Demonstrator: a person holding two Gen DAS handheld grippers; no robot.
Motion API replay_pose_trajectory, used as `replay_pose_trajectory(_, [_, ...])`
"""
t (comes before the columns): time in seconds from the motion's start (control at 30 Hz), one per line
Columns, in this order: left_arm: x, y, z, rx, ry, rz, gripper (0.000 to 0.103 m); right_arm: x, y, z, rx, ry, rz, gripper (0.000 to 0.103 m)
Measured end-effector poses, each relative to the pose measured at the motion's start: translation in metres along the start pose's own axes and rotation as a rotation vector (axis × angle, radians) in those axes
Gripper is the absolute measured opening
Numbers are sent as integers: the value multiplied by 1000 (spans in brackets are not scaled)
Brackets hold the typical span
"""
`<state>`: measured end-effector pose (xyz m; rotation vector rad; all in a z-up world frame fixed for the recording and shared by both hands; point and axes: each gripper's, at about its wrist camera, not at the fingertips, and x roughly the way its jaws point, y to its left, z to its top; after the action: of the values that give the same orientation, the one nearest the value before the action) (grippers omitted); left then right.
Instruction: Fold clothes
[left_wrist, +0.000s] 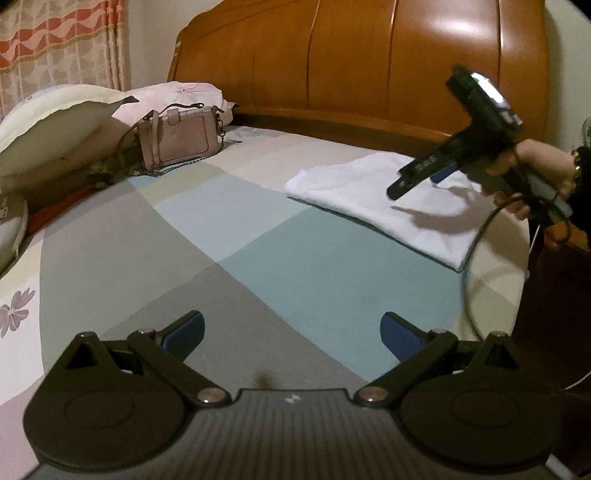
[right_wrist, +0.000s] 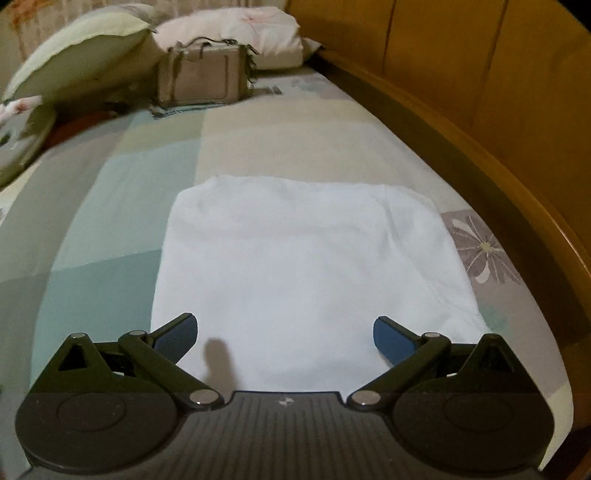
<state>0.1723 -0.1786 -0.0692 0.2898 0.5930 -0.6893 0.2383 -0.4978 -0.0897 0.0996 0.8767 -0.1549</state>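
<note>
The left gripper (left_wrist: 291, 328) hangs above the checked bedspread (left_wrist: 314, 273), fingers spread wide, holding nothing. The right gripper (right_wrist: 284, 332) is likewise spread and empty, poised over the near edge of the white garment (right_wrist: 295, 266). The garment lies flat on the bed in a folded rectangle, close to the wooden headboard (right_wrist: 480, 74). In the left wrist view, the right gripper (left_wrist: 417, 181) hovers above the garment (left_wrist: 354, 188). Further back, a pink handbag (left_wrist: 181, 136) stands upright against the pillows (left_wrist: 55, 118).
</note>
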Motion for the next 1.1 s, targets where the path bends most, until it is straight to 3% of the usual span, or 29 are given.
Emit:
replay_pose_trajectory(0.33, [-14,14,0,-71,-22,14,102,-10,48,-5,-88,78,73,103])
replay_pose_trajectory(0.5, [-25,22,4,-74,-50,84,102,-16,73,-7,-133,115,110,103])
replay_pose_trajectory(0.63, [-32,37,12,-108,-71,134,102,-28,94,-2,-191,78,132,103])
replay_pose_trajectory(0.87, [-43,62,14,-200,-65,213,102,-17,94,4,-124,86,107,103])
replay_pose_trajectory(0.97, [-50,66,9,-200,-54,224,102,-3,88,-2,-45,164,157,103])
replay_pose_trajectory(1.1, [-57,68,5,-189,-47,236,102,-22,88,-7,-44,142,161,103])
